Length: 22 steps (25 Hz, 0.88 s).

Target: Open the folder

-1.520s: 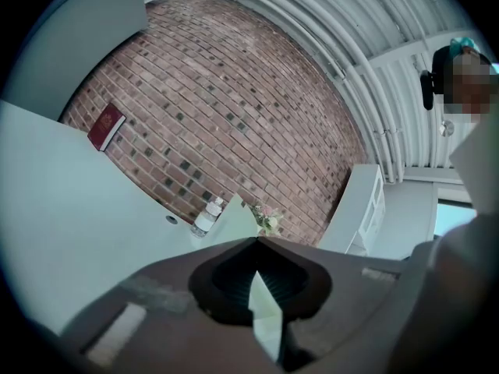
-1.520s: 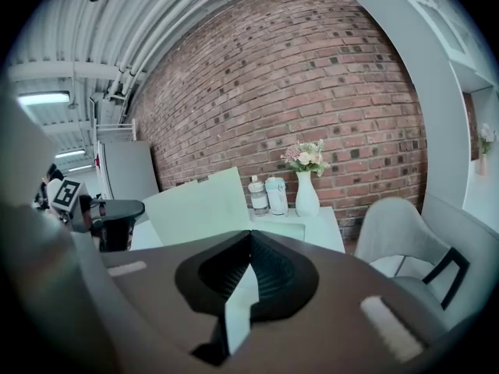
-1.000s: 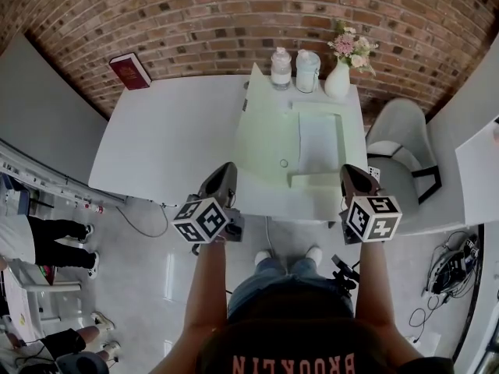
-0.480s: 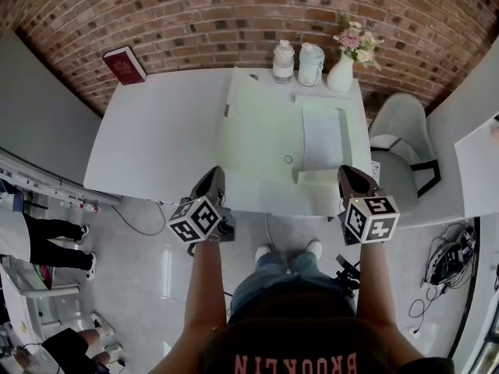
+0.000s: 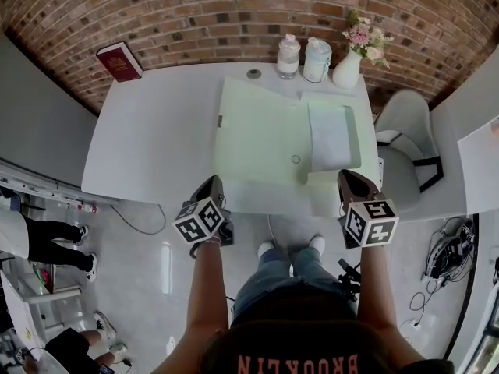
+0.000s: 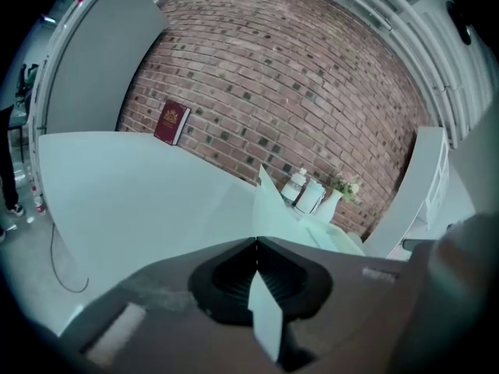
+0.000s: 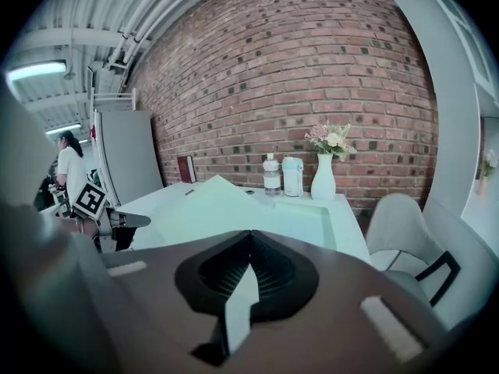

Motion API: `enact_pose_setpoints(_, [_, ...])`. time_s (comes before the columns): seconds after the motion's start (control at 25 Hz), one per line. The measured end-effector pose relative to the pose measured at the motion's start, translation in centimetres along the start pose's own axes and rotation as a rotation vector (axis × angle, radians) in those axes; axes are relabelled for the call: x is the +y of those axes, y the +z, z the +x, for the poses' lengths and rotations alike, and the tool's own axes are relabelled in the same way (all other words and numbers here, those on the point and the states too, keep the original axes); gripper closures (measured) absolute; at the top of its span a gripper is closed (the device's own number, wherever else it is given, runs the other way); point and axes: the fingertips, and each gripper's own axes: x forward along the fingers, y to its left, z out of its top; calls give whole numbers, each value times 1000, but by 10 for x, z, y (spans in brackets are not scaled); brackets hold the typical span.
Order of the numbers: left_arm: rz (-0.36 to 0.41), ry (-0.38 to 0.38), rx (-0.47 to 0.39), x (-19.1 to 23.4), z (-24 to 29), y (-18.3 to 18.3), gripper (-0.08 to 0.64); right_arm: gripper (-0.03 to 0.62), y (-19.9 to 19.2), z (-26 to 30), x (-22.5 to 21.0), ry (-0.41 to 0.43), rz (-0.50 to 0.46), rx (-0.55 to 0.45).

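The pale green folder [image 5: 261, 139] lies open on the white table [image 5: 156, 139], its left cover [image 6: 269, 197] spread to the left and still a little raised along the fold. A white sheet [image 5: 330, 135] rests in its right half. My left gripper [image 5: 212, 184] hangs at the table's near edge, just left of the folder, shut with nothing in it [image 6: 256, 244]. Past the folder's near right corner, my right gripper [image 5: 348, 176] is also shut and empty [image 7: 249, 234]. Neither one touches the folder.
At the table's back stand two bottles [image 5: 288, 56] [image 5: 316, 59] and a white vase of flowers [image 5: 348, 68]; a red book [image 5: 118, 61] leans at the back left. A grey chair [image 5: 405, 142] stands to the right. A person [image 7: 70, 170] stands off to the left.
The folder's left cover has swung over from upright and dropped to the left, nearly flat. My left gripper has sunk and drawn back from the cover; the right has shifted slightly.
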Motion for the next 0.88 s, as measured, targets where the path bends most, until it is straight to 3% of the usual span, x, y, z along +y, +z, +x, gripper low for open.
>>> enact_pose_setpoints(0.36, [-10, 82, 129, 38, 20, -31, 555, 591, -27, 22, 20, 20, -33, 92])
enact_pose_setpoints(0.56, [38, 139, 198, 53, 29, -45, 560, 591, -34, 30, 20, 21, -30, 120])
enact_pose_setpoints(0.88, [43, 133, 219, 52, 39, -48, 560, 591, -36, 40, 25, 33, -38, 138])
